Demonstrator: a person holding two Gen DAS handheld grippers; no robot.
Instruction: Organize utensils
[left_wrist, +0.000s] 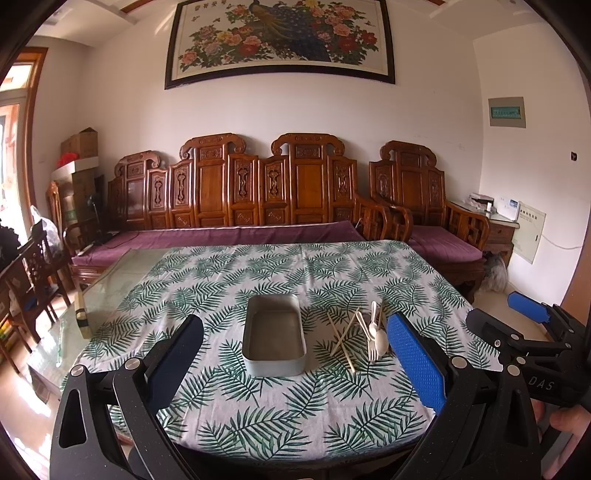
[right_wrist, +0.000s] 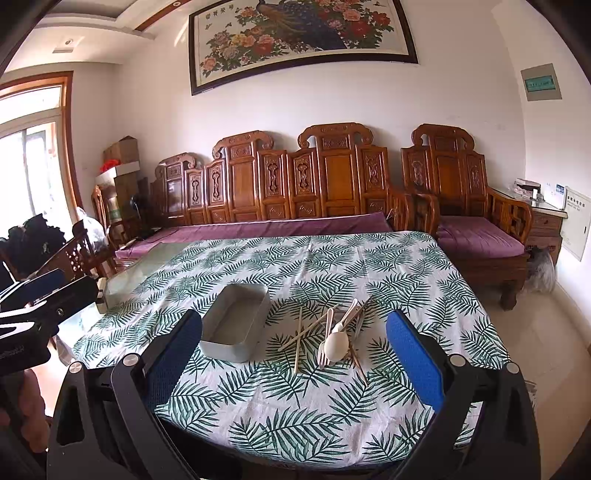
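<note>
An empty grey metal tin (left_wrist: 275, 365) (right_wrist: 225, 350) sits mid-table on a leaf-print cloth (left_wrist: 295, 266). Right of it lies a loose pile: wooden chopsticks (left_wrist: 341, 341) (right_wrist: 298, 341) crossed beside cream plastic spoons and forks (left_wrist: 376, 338) (right_wrist: 337, 345). My left gripper (left_wrist: 294, 319) hangs open above the near table edge, in line with the tin, nothing between its fingers. My right gripper (right_wrist: 294, 317) is open and empty too, facing the pile. Each gripper shows at the side of the other's view: the right gripper (left_wrist: 513, 321), the left gripper (right_wrist: 55, 291).
Bare glass tabletop (left_wrist: 110, 291) shows left of the cloth, with a small wooden block (left_wrist: 82, 314) on it. A carved wooden sofa (left_wrist: 258, 192) with purple cushions stands behind the table. Dark wooden chairs (left_wrist: 33, 273) crowd the left side. A hand (left_wrist: 569, 421) grips the right tool.
</note>
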